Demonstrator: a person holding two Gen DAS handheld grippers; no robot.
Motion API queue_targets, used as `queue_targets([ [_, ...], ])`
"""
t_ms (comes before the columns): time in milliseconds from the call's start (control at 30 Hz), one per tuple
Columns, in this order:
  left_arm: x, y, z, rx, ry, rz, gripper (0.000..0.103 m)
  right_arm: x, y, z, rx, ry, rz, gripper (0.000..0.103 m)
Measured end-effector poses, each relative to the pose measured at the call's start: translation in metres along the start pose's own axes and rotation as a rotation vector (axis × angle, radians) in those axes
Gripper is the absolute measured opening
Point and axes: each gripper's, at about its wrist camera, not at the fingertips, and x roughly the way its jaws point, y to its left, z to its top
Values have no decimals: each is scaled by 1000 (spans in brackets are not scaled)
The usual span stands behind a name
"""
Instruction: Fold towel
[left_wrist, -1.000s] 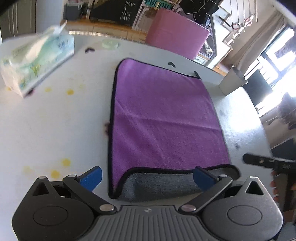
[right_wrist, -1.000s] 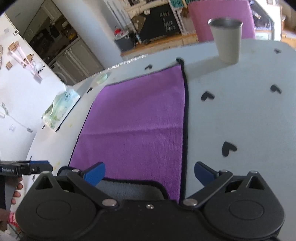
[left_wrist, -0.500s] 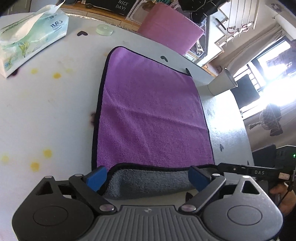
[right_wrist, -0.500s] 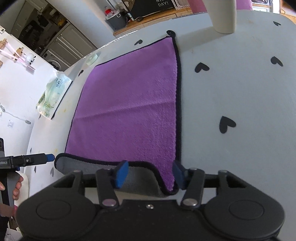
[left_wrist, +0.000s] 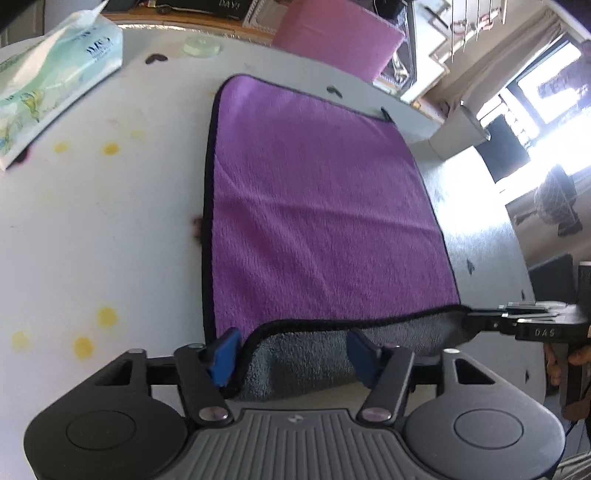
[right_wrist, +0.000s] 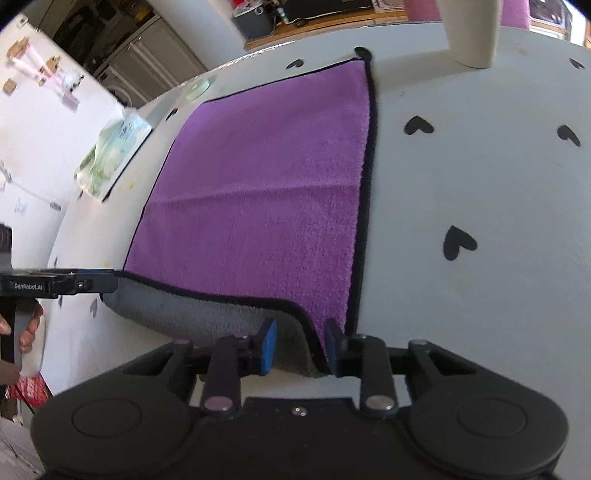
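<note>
A purple towel with a black hem and grey underside lies flat on the white table; it also shows in the right wrist view. Its near edge is rolled up, grey side showing. My left gripper straddles the near left corner, jaws partly closed around the lifted hem with a gap still showing. My right gripper is closed narrowly on the near right corner. Each gripper shows in the other's view, the right one at the towel's edge and the left one likewise.
A pack of wipes lies at the far left. A grey cup stands beyond the towel's far right corner. A small clear disc sits at the table's far edge. Black heart stickers dot the table. A pink chair back stands behind.
Both grippers have moved in over the towel's near edge and narrowed their jaws. The near edge has lifted, showing more grey underside.
</note>
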Motion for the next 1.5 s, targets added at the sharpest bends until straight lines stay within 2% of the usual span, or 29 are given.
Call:
queue_targets([
  [167, 3, -2, -1, 29, 39, 17, 55, 2, 8, 1, -53, 21, 6, 26],
  [400, 6, -4, -3, 65, 84, 58, 50, 8, 13, -1, -117, 62, -31, 19],
  [500, 5, -4, -2, 75, 82, 76, 34, 8, 16, -1, -138, 59, -39, 12],
  [567, 3, -4, -1, 79, 76, 89, 12, 6, 18, 0, -147, 48, -45, 9],
  [600, 3, -4, -1, 82, 67, 104, 9, 5, 19, 0, -148, 43, -45, 8],
  [833, -4, -12, -2, 130, 53, 134, 7, -5, 23, 1, -162, 14, -46, 5],
  [1067, -24, -18, 6, 119, -31, 137, 7, -16, 26, 1, -163, -32, -61, 5],
  [1500, -47, -42, 36, 129, -168, 175, 6, -47, 38, 27, -177, -207, -115, 5],
])
